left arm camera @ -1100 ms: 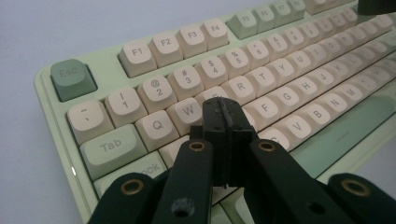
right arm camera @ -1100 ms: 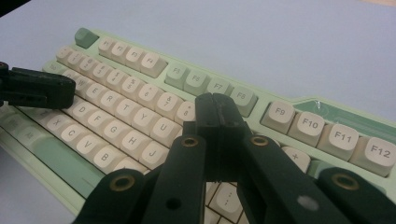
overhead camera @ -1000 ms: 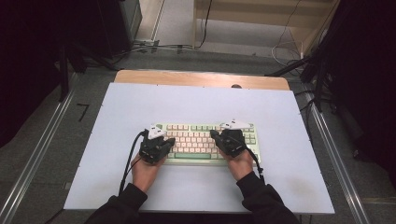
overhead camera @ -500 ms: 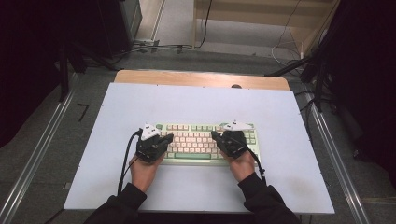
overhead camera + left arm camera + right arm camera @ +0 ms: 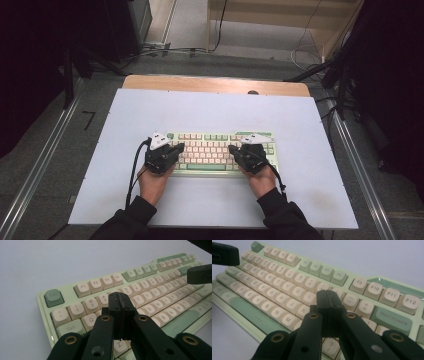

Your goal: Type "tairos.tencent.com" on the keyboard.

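A: Both tools are shut tight, holding nothing. The left tool (image 5: pixel 119 300) hangs over the keys near 4 and E. The right tool (image 5: pixel 329 300) hangs near O and P.

B: Did anything change?

A: Not much. The keyboard (image 5: pixel 220 150) lies in the same spot on the worktop (image 5: pixel 210 107). I think typing comes next.

From my screen I see a white surface (image 5: pixel 215 107) with a wooden far edge (image 5: pixel 215 84), grey floor (image 5: pixel 50 150), metal rails (image 5: pixel 35 170), cables (image 5: pixel 170 50) and a pale wooden shelf (image 5: pixel 280 20) behind.
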### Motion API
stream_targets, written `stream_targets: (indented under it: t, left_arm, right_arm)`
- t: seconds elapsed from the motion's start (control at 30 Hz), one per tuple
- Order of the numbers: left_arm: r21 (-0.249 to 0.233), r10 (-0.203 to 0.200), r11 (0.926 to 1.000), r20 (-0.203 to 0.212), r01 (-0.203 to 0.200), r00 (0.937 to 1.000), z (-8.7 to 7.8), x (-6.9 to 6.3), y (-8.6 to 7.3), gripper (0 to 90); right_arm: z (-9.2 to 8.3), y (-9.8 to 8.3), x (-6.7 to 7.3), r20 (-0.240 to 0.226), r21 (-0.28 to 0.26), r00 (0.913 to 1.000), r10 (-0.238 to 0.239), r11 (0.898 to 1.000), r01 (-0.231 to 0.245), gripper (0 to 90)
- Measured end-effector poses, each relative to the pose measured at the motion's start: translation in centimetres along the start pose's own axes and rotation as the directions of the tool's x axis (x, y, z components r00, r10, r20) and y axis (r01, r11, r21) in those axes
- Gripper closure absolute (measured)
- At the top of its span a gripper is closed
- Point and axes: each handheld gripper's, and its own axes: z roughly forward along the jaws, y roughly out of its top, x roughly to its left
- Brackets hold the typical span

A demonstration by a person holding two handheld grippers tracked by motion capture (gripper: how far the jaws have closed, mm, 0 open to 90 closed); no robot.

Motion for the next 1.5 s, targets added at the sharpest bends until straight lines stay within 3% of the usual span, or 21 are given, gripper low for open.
stream_targets:
  t: [1.07, 1.33, 1.5]
  left_arm:
    - [0.010, -0.005, 0.9999, 0.004, 0.005, 1.0000, 0.1, 0.1, -0.2, 90.0]
    - [0.013, -0.008, 0.9999, 0.008, 0.008, 0.9999, 0.2, 0.0, -0.2, 90.0]
    - [0.016, -0.004, 0.9999, 0.015, 0.004, 0.9999, 0.3, -0.2, -0.2, 90.0]
  right_arm:
    - [0.1, -1.9, 0.5, -0.021, 0.088, 0.9993, -0.030, 0.996, 0.032, 87.3]
    - [-1.0, -0.9, 0.4, -0.029, 0.006, 0.9996, -0.005, 1.000, 0.005, 87.3]
    - [-0.8, -0.7, 0.2, -0.022, -0.002, 0.9997, 0.006, 1.000, -0.006, 87.3]
